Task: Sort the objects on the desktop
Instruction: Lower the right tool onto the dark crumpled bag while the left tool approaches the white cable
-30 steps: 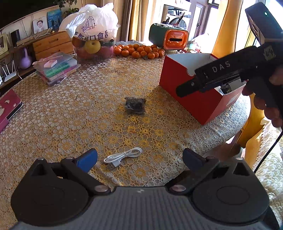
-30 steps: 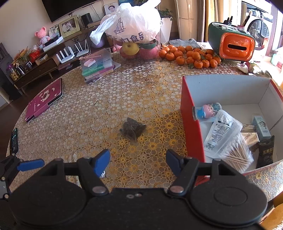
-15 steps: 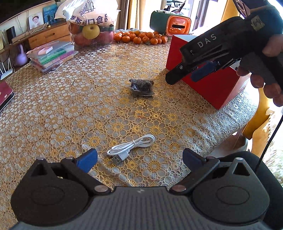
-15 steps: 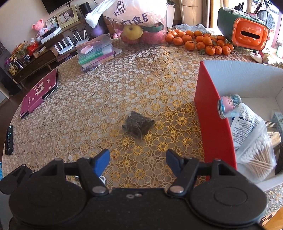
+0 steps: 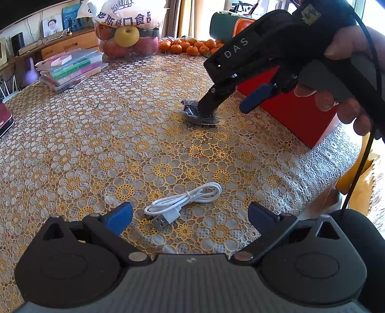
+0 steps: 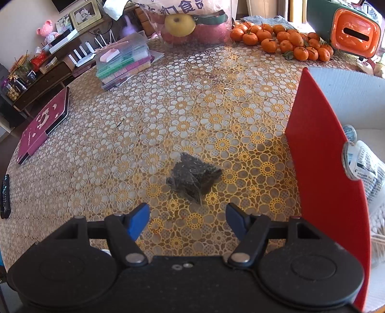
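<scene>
A small clear bag of dark stuff (image 6: 193,174) lies on the lace tablecloth just left of the red box (image 6: 320,163). My right gripper (image 6: 187,220) is open and hovers close over the bag, its fingers either side of the near corner. In the left wrist view the right gripper (image 5: 228,106) comes down onto the bag (image 5: 192,114), one finger in front of it. A coiled white USB cable (image 5: 185,201) lies on the cloth just ahead of my open, empty left gripper (image 5: 190,215).
The red box holds a packet (image 6: 365,168) and other items. At the back are tangerines (image 6: 281,42), a fruit bag (image 6: 187,21), an orange-green case (image 6: 349,31) and stacked plastic cases (image 6: 122,60). A maroon book (image 6: 43,122) lies at the left edge.
My right gripper has moved left from over the box and dropped down to the dark bag. My left gripper has moved forward toward the white cable.
</scene>
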